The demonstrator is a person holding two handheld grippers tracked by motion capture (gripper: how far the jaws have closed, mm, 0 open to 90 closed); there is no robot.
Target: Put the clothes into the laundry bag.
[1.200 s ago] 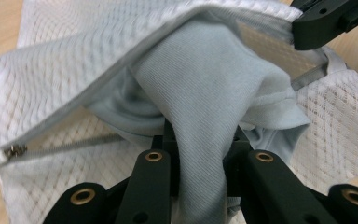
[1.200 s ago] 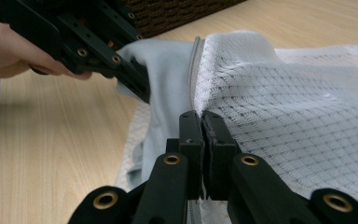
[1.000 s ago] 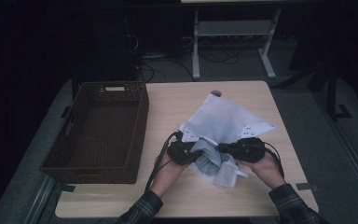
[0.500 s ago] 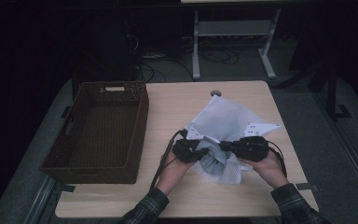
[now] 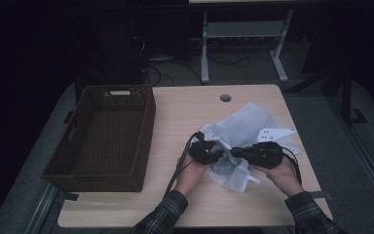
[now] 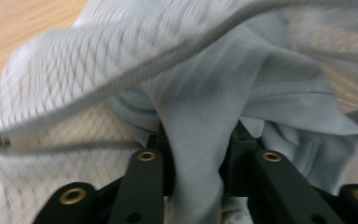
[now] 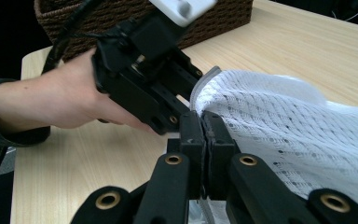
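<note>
A dim room seen from above, with a pale wooden table (image 5: 253,105) and a person's two forearms in plaid sleeves coming in from the bottom edge.

Well to the left of both tools, a dark brown woven basket (image 5: 104,136) stands on the table's left side.

Right of the basket, near the table's middle, the left gripper (image 5: 213,155) is held in the person's left hand (image 5: 191,171) and points toward the other tool. In the left gripper view its two black jaws are pinched on a fold of a pale blue-grey cloth (image 6: 200,121) that rises between them. Around and above that fold spreads the white mesh bag (image 6: 65,93), with its grey edge band (image 6: 121,79) curving just ahead of the jaw tips. The picture is blurred.

Directly facing it, the right gripper (image 5: 238,152) sits in the right hand (image 5: 281,174). In the right gripper view its jaws are pressed together on the rim of the mesh bag, and the white netting drapes away to the right of the jaws. The left gripper lies just beyond the jaw tips there, almost touching them.

From above, the bag lies crumpled between, beneath and beyond the two tools, its bulk spreading toward the table's far right. A white tag (image 5: 272,133) lies on it just behind the right tool.
</note>
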